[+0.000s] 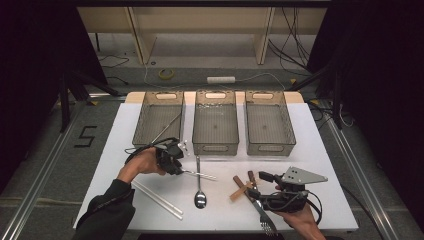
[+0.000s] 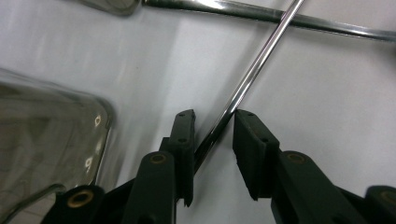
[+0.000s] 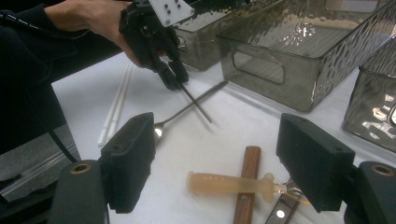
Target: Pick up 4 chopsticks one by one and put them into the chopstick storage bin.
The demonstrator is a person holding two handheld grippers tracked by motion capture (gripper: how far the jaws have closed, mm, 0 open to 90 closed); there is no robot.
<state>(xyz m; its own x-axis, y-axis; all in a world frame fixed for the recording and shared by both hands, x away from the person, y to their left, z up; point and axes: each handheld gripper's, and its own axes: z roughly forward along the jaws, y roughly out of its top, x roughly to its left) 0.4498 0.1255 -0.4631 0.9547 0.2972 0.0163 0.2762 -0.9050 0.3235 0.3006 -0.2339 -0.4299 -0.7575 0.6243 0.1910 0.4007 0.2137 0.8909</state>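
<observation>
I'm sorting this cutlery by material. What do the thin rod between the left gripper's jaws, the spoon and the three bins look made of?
The thin rod looks like polished metal: chrome-bright, with sharp mirror highlights. The spoon also appears to be shiny steel, its bowl reflecting light. The three bins seem to be smoky translucent plastic with a dimpled, glossy surface; glass can't be ruled out.

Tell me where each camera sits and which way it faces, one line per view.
High view: above the near table edge, looking forward and down on three bins; both forearms enter from below.
Left gripper view: rides the left tongs, looking along its black jaws at a metal chopstick between them.
Right gripper view: rides the right tongs, open, facing across the table toward the person's left hand.
Shared: the chopstick and the spoon it crosses show in all three.
</observation>
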